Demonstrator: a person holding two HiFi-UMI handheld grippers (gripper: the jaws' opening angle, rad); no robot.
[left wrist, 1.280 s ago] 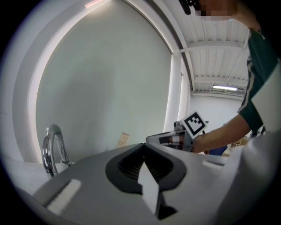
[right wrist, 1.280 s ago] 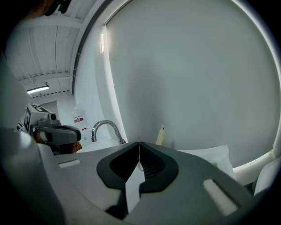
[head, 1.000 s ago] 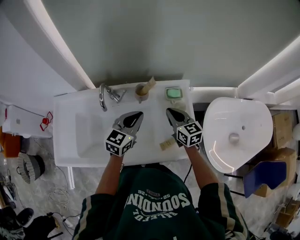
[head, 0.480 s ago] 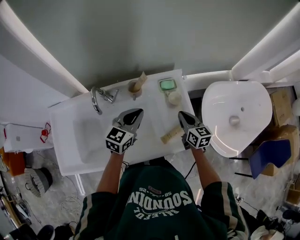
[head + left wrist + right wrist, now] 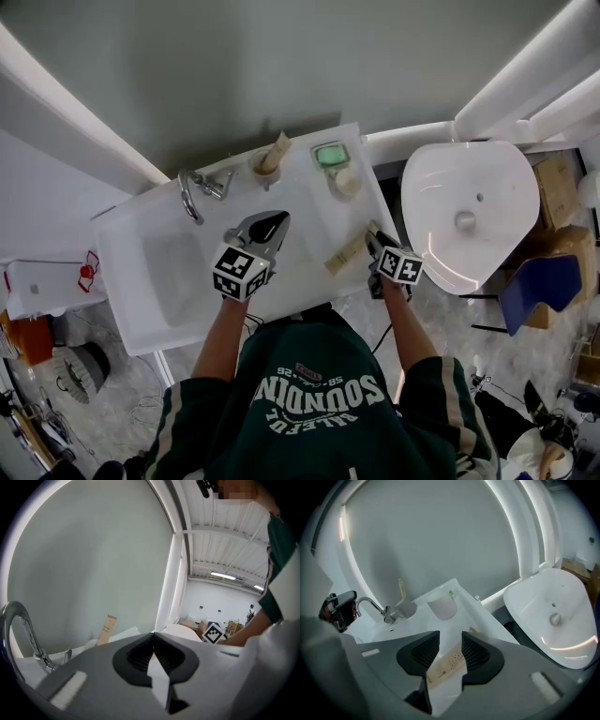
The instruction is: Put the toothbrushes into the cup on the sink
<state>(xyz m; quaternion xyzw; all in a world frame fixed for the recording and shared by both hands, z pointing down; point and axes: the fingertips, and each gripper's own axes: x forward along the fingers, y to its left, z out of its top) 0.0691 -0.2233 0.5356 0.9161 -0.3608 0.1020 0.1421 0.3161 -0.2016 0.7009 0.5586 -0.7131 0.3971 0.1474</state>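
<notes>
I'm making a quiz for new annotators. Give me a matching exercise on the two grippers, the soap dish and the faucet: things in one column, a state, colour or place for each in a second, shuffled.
1. left gripper
2. right gripper
3. soap dish
4. faucet

a. green, at the counter's back
b. jaws apart around a lying toothbrush box
c. shiny metal, behind the basin
d. jaws together, empty

Pairs: 1-d, 2-b, 3-a, 4-c. The right gripper's jaws have just been opening, the box between them.
</notes>
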